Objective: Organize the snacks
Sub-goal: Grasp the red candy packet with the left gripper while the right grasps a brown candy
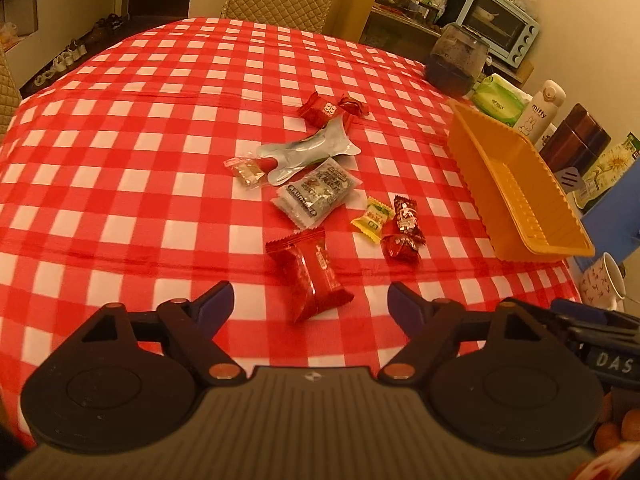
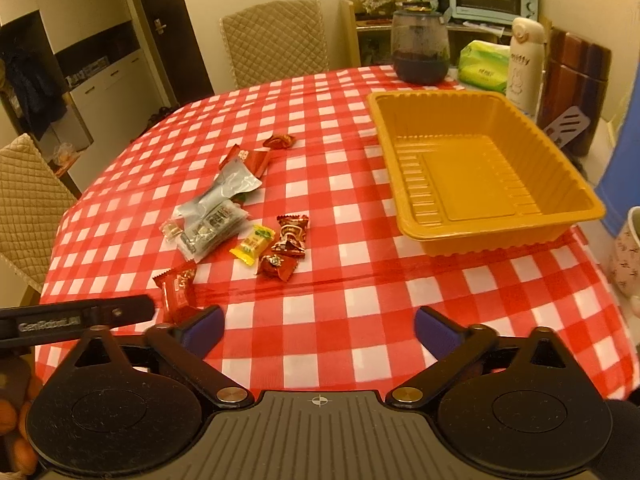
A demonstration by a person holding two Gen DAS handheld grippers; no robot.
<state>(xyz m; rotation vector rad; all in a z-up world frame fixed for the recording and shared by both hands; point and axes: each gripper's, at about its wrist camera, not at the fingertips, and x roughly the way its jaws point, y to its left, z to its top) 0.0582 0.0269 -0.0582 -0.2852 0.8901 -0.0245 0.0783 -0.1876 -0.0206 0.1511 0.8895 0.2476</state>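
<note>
Several wrapped snacks lie loose on the red checked tablecloth [image 1: 120, 168]. Among them are a silver pouch [image 1: 308, 152], a grey packet [image 1: 316, 192], a yellow candy [image 1: 372, 218] and dark red candies [image 1: 402, 232]. A larger red packet [image 1: 312, 276] lies nearest, its near end between the fingertips of my left gripper [image 1: 311, 300]; the pads stand apart from it, so the gripper is open. The orange tray [image 2: 472, 184] sits empty at the right. My right gripper [image 2: 318, 322] is open over bare cloth in front of the tray, with the red packet [image 2: 178, 288] to its left.
Behind the tray stand a dark glass jar [image 2: 420, 48], a green tissue pack [image 2: 484, 66], a white bottle [image 2: 524, 64] and a brown container [image 2: 576, 76]. A patterned mug [image 2: 628, 256] stands at the right edge. Quilted chairs [image 2: 276, 40] ring the table.
</note>
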